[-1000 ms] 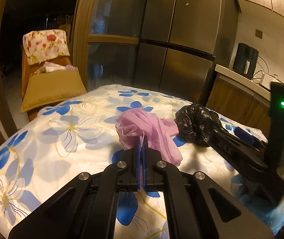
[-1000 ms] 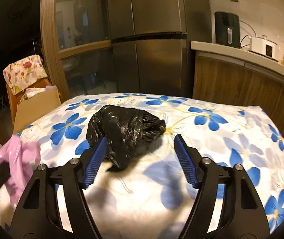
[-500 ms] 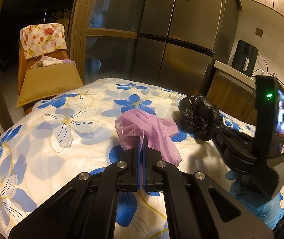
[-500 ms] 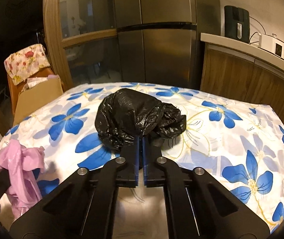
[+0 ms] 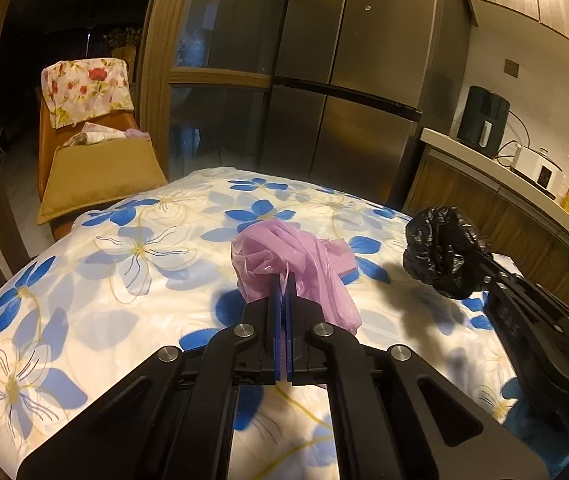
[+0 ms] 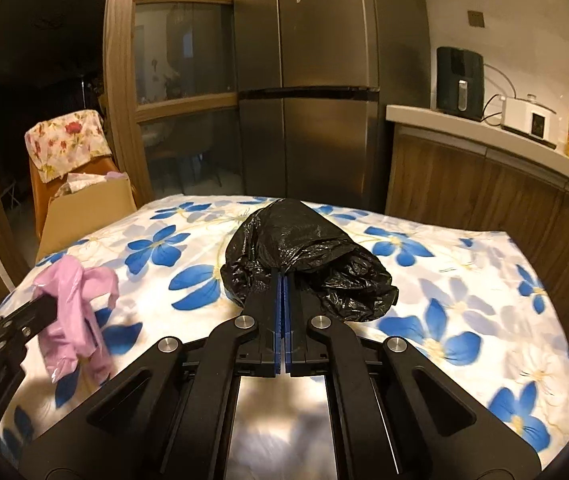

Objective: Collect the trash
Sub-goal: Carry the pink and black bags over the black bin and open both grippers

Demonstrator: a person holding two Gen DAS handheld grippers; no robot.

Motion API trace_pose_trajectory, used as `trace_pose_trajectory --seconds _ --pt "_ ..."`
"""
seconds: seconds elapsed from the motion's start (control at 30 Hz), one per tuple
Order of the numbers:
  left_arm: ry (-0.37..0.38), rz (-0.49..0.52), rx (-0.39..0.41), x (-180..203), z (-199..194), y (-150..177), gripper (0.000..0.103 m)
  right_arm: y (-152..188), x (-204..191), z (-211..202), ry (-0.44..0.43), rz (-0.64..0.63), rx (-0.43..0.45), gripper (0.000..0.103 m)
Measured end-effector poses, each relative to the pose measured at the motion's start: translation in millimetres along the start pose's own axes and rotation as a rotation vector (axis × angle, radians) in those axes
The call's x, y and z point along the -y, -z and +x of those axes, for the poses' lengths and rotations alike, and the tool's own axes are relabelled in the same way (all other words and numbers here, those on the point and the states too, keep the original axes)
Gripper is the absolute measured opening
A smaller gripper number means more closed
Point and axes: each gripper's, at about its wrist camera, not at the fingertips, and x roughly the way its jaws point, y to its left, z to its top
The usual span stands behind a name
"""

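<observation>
Pinching pink plastic bag (image 5: 296, 264) in left gripper (image 5: 283, 280), bag lifted over floral tablecloth (image 5: 124, 264). Right gripper (image 6: 283, 280) clamped on crumpled black bag (image 6: 304, 256), raised above cloth. Cardboard box (image 6: 84, 216) beyond table's far-left edge.

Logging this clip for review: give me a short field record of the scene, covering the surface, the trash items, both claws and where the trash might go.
surface: table under a blue-flowered cloth
left claw: shut on the pink plastic bag, bag lifted off the cloth
right claw: shut on the black plastic bag
likely drop spot: open cardboard box beyond the table's far left corner, some trash already in it
background: steel fridge, counter with appliances
</observation>
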Motion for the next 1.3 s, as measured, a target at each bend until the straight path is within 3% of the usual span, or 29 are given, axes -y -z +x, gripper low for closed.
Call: trace_pose_trajectory --seconds 0.57,1.3 --pt "0.112 0.088 0.025 68 -44 15 0.001 23 57 -105 0.079 0.038 0.074 0.001" --pt "0.298 0.228 0.026 178 -67 30 0.001 38 153 -180 0.284 0.140 0.138 0.001"
